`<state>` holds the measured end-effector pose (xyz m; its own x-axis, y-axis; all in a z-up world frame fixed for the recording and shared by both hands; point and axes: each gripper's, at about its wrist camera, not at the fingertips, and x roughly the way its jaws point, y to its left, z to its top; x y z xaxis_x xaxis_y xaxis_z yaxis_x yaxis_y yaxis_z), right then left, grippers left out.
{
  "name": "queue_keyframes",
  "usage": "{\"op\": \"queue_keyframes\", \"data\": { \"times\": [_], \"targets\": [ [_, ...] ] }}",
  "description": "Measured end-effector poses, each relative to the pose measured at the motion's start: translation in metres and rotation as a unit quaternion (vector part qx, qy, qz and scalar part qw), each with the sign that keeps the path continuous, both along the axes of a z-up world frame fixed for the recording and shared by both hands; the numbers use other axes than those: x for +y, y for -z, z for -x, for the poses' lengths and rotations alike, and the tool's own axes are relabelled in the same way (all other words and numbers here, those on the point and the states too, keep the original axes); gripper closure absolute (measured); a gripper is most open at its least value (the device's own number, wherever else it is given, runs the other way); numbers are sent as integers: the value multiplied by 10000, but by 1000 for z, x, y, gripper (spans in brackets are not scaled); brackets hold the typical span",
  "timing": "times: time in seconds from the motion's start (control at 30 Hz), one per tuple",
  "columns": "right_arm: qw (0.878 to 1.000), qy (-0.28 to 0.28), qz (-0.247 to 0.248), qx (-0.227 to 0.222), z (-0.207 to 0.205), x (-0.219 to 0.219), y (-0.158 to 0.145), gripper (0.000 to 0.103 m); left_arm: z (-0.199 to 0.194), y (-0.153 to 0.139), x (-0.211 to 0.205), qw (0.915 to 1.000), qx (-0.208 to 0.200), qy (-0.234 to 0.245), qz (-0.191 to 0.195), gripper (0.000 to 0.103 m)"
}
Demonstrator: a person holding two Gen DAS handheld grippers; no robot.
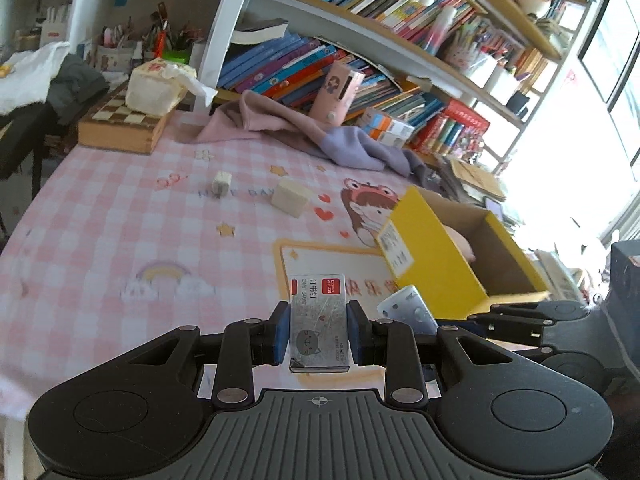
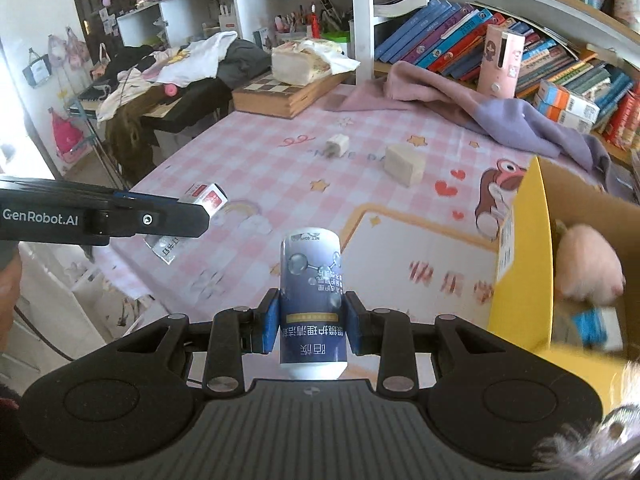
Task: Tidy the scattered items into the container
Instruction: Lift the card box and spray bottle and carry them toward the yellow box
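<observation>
My left gripper [image 1: 319,322] is shut on a silver and red staples box [image 1: 318,312], held above the pink checked tablecloth [image 1: 120,240]. In the right wrist view, my right gripper [image 2: 311,316] is shut on a small blue and white bottle [image 2: 311,280]. The open yellow cardboard box [image 1: 436,256] stands to the right of both. A pink plush [image 2: 588,272] and a small blue carton [image 2: 596,320] lie in the cardboard box [image 2: 524,248]. A white plug [image 1: 221,184] and a cream block [image 1: 290,199] lie further back on the cloth.
A chessboard case [image 1: 120,124] with a tissue pack [image 1: 156,88] on it sits at the back left. A pink and purple cloth [image 1: 304,128] and a pink cylinder [image 1: 336,94] lie before shelves of books [image 1: 400,16]. Clothes are piled beyond the table's left edge [image 2: 168,68].
</observation>
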<state>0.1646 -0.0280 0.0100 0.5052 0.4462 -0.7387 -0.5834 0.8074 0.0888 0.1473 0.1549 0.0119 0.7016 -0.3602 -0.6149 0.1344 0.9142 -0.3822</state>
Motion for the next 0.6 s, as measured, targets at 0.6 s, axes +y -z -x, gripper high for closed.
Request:
{"op": "queue_keyframes", "data": {
  "times": [0.6],
  "targets": [
    [9939,1088,167,42,138,-50,-8,72,99,5,-33,9954,85,803,523,75]
  ]
}}
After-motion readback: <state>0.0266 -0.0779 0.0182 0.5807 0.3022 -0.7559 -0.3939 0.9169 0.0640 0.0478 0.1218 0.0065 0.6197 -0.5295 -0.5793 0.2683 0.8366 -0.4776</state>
